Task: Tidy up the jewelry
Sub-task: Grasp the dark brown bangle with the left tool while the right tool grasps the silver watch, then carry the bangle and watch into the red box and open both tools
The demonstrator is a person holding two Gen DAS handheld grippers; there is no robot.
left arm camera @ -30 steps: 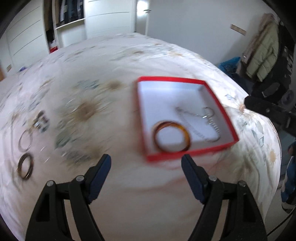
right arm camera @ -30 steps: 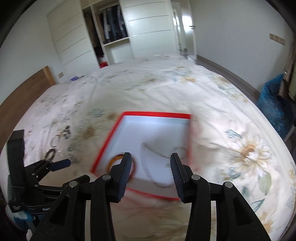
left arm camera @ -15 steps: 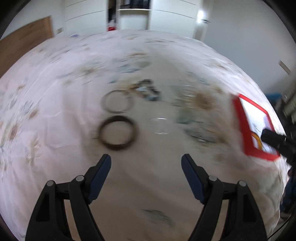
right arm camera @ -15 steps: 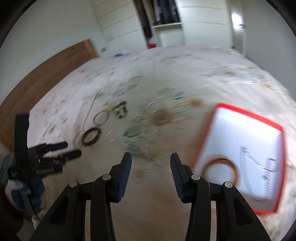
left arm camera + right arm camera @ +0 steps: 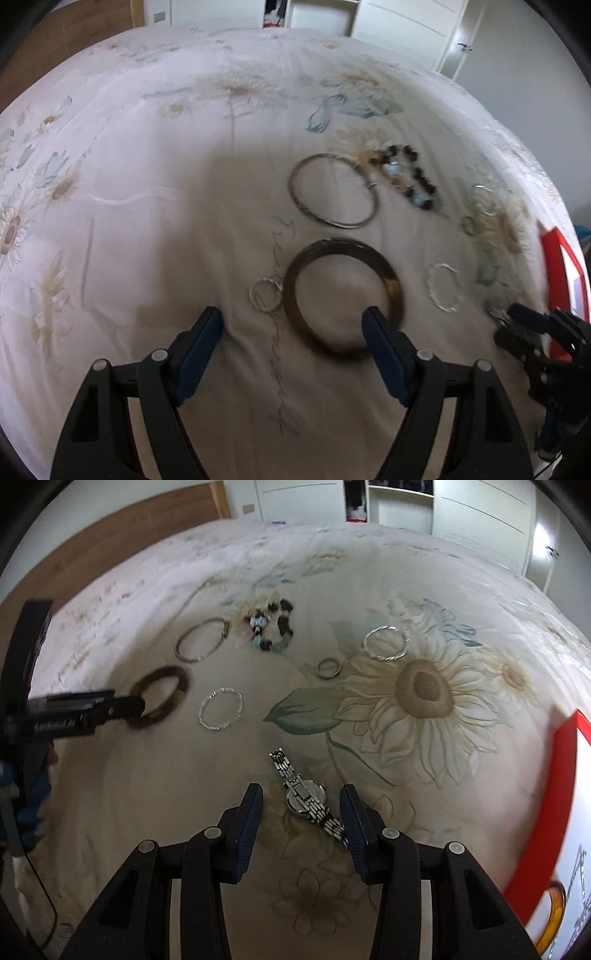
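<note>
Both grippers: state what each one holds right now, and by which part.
Nothing is held. The left gripper is open, its fingers straddling the dark bangle's near rim. The right gripper is open around the silver watch on the bedspread.

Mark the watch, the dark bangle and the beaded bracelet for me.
watch (image 5: 305, 796): right wrist view, on its round case.
dark bangle (image 5: 392, 285): left wrist view, on its right rim.
beaded bracelet (image 5: 284, 621): right wrist view, on a dark bead at its right side.
</note>
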